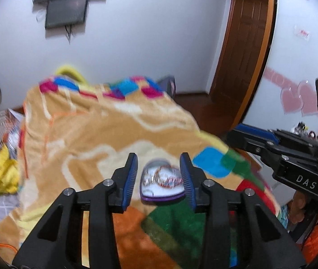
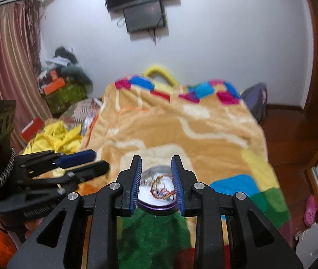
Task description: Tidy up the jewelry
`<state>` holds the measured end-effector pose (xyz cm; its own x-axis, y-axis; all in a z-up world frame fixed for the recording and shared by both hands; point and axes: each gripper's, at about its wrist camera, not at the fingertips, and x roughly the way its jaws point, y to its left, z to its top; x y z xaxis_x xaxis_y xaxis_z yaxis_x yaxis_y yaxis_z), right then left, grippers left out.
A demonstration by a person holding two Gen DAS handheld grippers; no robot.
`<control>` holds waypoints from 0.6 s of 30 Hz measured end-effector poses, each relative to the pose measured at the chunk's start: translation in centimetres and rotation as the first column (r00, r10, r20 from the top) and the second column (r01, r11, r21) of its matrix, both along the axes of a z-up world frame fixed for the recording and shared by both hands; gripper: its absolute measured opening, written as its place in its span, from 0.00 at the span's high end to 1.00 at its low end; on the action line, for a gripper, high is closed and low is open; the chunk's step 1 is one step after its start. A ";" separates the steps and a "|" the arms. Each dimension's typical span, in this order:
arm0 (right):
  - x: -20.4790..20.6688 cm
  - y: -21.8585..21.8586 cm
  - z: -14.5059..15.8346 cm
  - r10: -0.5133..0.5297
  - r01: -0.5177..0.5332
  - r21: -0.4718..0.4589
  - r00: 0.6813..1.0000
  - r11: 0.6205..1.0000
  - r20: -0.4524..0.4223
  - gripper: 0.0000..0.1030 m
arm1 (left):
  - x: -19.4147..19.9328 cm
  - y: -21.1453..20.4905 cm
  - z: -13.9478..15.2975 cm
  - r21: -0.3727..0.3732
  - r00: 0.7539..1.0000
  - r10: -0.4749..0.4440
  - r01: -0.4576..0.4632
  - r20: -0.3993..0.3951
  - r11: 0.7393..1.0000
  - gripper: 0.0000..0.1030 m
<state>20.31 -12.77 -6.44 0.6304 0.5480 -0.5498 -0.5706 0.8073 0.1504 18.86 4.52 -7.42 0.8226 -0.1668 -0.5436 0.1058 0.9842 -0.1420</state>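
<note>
Jewelry case (image 1: 162, 185): small, rounded, heart-like or oval in outline, with a clear domed plastic lid over a white interior and a purple base rim. It lies flat on the blanket (image 1: 105, 139), lid up; its long axis cannot be told through the blur. Inside sits a tangle of thin chains or cords (image 2: 161, 189) in red, orange and metallic tones; single pieces are too blurred to tell apart.

Blanket: thick fleece, tan with cream bands, bordered by blocks of green, blue, red, yellow and pink.

Left gripper (image 1: 159, 179): black frame, blue ribbed pads. Jaws moderately open with the case between them; the near pad on one side lies just beside the case rim, and contact cannot be told.

Right gripper (image 2: 157, 182): same build. In its own view the jaws are narrower, flanking the case on both sides, the pads (image 2: 136, 182) at or against its edges; a firm grip cannot be confirmed.
</note>
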 end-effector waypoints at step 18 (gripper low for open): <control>-13.5 -3.3 10.6 -0.166 0.101 0.171 0.886 0.980 0.434 0.53 | -14.6 -3.9 10.5 0.086 0.876 0.140 -0.201 0.461 0.976 0.04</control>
